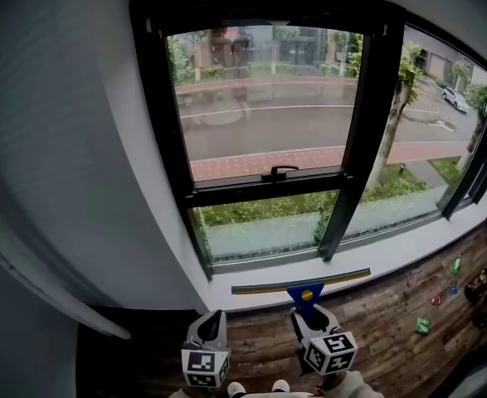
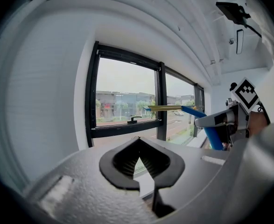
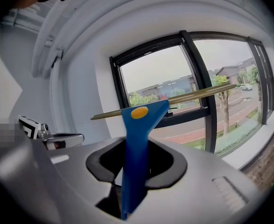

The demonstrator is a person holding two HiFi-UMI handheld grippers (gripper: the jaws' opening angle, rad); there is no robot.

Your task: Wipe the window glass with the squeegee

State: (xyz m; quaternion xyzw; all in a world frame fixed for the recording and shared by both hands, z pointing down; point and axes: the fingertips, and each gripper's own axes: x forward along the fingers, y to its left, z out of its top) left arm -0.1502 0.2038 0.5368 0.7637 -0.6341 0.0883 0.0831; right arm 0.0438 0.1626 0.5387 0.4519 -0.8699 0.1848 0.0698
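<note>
The squeegee (image 1: pixel 306 292) has a blue handle with a yellow dot and a long brass-coloured blade. My right gripper (image 1: pixel 313 320) is shut on its handle and holds the blade level, just below the white sill and short of the window glass (image 1: pixel 264 98). In the right gripper view the squeegee (image 3: pixel 139 125) stands upright between the jaws of the right gripper (image 3: pixel 136 149), its blade across the black-framed window. My left gripper (image 1: pixel 210 326) hangs beside it to the left, shut and holding nothing. The left gripper view shows the left gripper (image 2: pixel 139 146) and, at the right, the squeegee (image 2: pixel 193 110).
A black latch handle (image 1: pixel 280 172) sits on the window's crossbar. The white sill (image 1: pixel 409 251) runs below the panes. On the wooden floor at the right lie small items (image 1: pixel 423 326), a green bottle (image 1: pixel 456 264) and a dark bag (image 1: pixel 478 286). A white wall fills the left.
</note>
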